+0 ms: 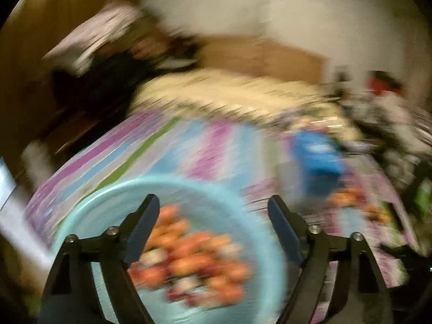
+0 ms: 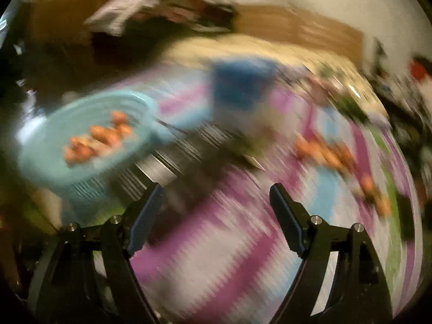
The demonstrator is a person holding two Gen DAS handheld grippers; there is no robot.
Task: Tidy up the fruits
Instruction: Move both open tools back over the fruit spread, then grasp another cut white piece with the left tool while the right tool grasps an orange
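Both grippers empty above a striped cloth, fruit partly gathered in a basket.

The left gripper [image 1: 213, 202] hangs over the light-blue basket [image 1: 89, 210], fingers spread with nothing between them; the orange-red fruits [image 1: 194, 256] heaped inside look already sorted. The right gripper [image 2: 214, 191], likewise spread and empty, faces the cloth [image 2: 216, 256]; loose fruits [image 2: 324, 151] lie far right, probably next to be collected. A blue container [image 2: 240, 86] stands beyond. Heavy blur hides details.

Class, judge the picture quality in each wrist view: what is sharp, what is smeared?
Left wrist view: gripper fingers sharp, basket and fruit motion-smeared, lighting dim. Right wrist view: stronger streaking across the striped cloth; only the fingers stay crisp; fisheye bends the edges.
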